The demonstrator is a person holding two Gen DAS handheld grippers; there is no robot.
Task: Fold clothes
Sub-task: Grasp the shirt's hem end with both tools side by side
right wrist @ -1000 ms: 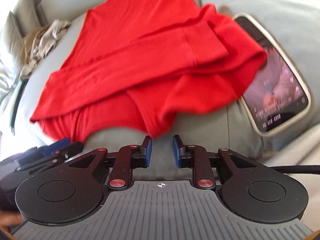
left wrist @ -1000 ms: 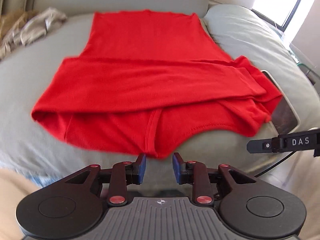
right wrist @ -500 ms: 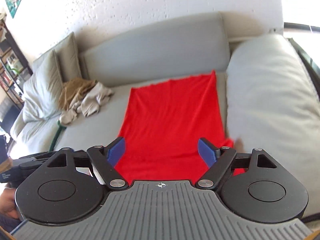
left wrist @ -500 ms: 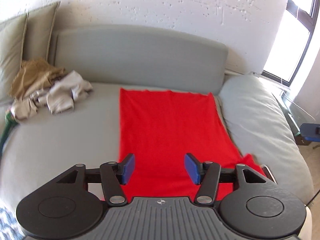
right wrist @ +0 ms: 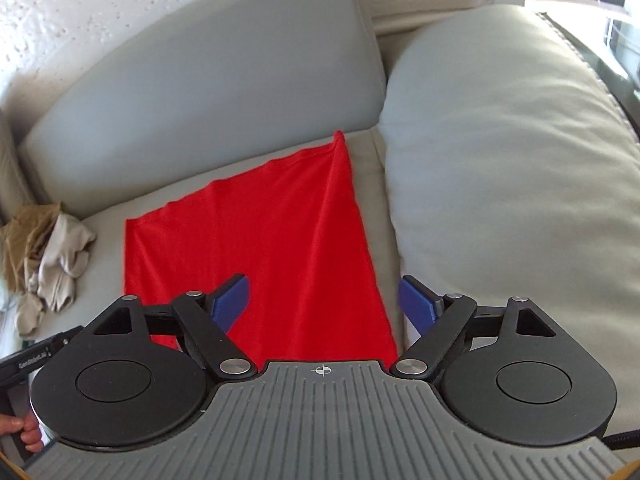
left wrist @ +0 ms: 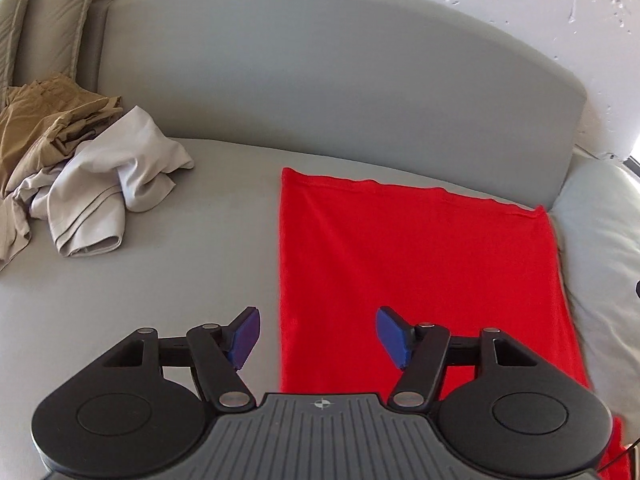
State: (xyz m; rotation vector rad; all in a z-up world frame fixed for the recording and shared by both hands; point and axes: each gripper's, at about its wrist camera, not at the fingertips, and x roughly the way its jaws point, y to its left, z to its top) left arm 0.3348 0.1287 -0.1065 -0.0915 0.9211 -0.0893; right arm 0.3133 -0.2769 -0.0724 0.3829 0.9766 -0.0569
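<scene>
A red garment point(left wrist: 420, 264) lies flat on the grey sofa seat, its far hem near the backrest; the near part is hidden under the gripper bodies. In the right wrist view the same red garment point(right wrist: 264, 248) runs from the backrest toward me. My left gripper point(left wrist: 318, 336) is open above the garment's left edge, holding nothing. My right gripper point(right wrist: 324, 300) is open wide over the garment's right side, empty as well.
A heap of beige and tan clothes point(left wrist: 80, 176) sits at the left of the sofa seat point(left wrist: 160, 272). A large pale cushion point(right wrist: 500, 184) rises right of the garment. The left gripper's body and a hand point(right wrist: 28, 432) show at the lower left.
Both grippers have lifted and tilted up from the garment's near folded edge and opened wide. The view now shows the far hem and backrest instead of the folded sleeves and the phone.
</scene>
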